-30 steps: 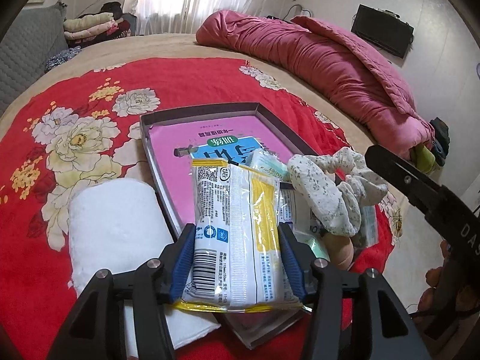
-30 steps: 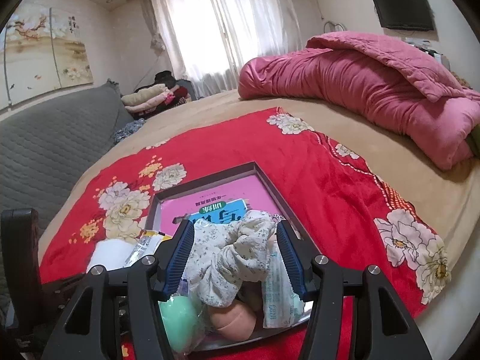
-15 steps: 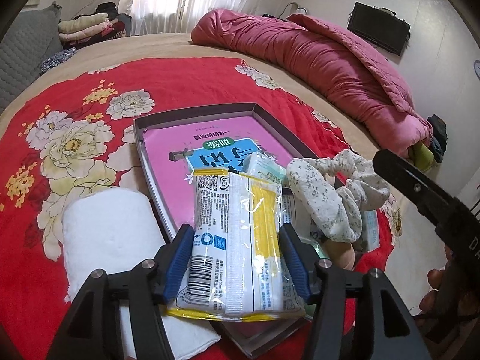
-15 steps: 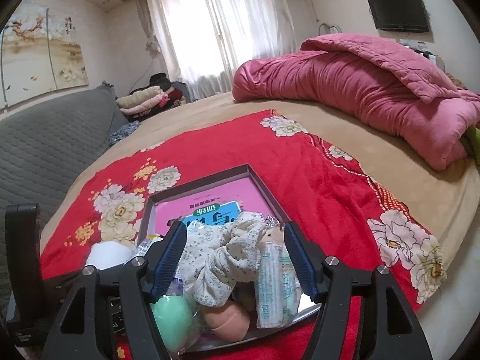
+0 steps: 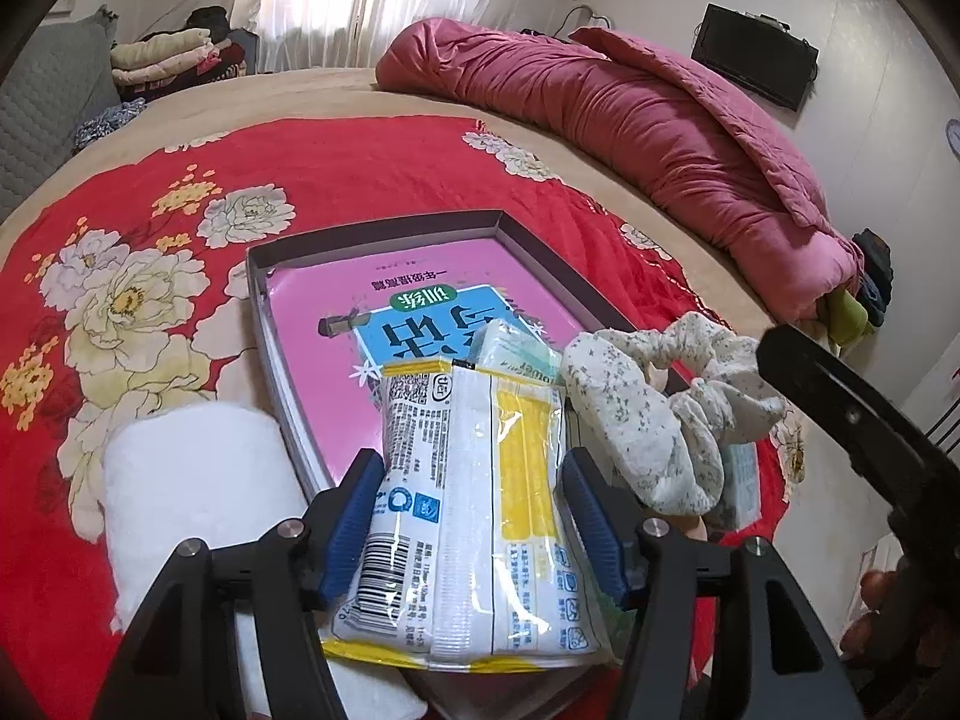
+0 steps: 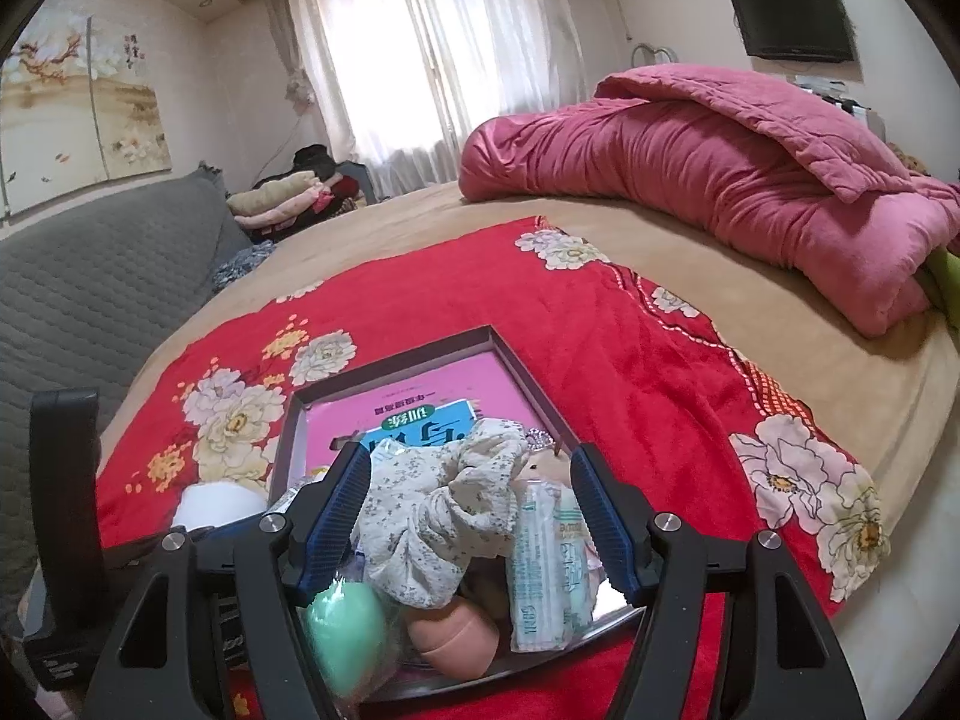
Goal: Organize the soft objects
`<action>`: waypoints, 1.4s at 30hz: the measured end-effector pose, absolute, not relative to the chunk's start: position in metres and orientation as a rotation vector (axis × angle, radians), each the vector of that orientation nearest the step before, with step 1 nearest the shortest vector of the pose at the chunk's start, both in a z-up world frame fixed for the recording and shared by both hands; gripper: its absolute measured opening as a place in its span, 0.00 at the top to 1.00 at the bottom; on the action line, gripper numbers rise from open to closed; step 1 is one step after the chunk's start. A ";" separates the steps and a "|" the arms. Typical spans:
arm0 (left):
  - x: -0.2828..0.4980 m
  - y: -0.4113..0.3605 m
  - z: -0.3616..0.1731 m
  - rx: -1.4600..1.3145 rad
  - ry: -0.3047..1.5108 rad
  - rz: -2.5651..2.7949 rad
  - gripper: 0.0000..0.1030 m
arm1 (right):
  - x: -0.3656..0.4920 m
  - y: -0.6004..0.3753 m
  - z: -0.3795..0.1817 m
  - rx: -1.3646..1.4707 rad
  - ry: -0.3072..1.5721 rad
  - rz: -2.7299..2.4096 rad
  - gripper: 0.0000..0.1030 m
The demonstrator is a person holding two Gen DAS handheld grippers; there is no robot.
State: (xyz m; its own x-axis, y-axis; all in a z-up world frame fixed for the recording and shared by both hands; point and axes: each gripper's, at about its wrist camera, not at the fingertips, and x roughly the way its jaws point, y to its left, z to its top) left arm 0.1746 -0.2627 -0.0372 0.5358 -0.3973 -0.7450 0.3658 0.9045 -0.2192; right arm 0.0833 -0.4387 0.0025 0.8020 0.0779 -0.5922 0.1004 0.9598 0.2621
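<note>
Left wrist view shows the left gripper (image 5: 474, 516) with its blue fingers (image 5: 354, 516) flanking a white-and-yellow wipes packet (image 5: 480, 510); the jaws have just been opening, and the packet now sits between them, seemingly no longer pinched, its near end resting over the near edge of the grey tray (image 5: 372, 228) on the red floral blanket (image 5: 360, 168) of the bed. A white towel roll (image 5: 198, 480) lies just beside the tray's left edge, still outside it. Right wrist view has the right gripper (image 6: 474, 516) spread wide, its jaws also just opened, around a floral scrunchie (image 6: 444, 510) that rests loose in the tray's near right corner atop a green sponge (image 6: 345, 624), a peach sponge (image 6: 456, 636) and a tissue pack (image 6: 549, 570). Both hands appear to be at the release step of placing items. Next, each gripper probably needs to back straight out without dragging its item, then the towel roll likely wants collecting.
</note>
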 end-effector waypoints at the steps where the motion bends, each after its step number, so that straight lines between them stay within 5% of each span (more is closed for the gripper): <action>1: 0.177 -0.264 -0.038 -0.038 0.898 -0.454 0.40 | 0.083 -0.439 0.002 0.290 0.643 -0.013 0.31; 42: 0.106 -0.191 0.014 -0.048 0.854 -0.272 0.37 | 0.034 -0.383 0.027 0.141 0.665 0.037 0.27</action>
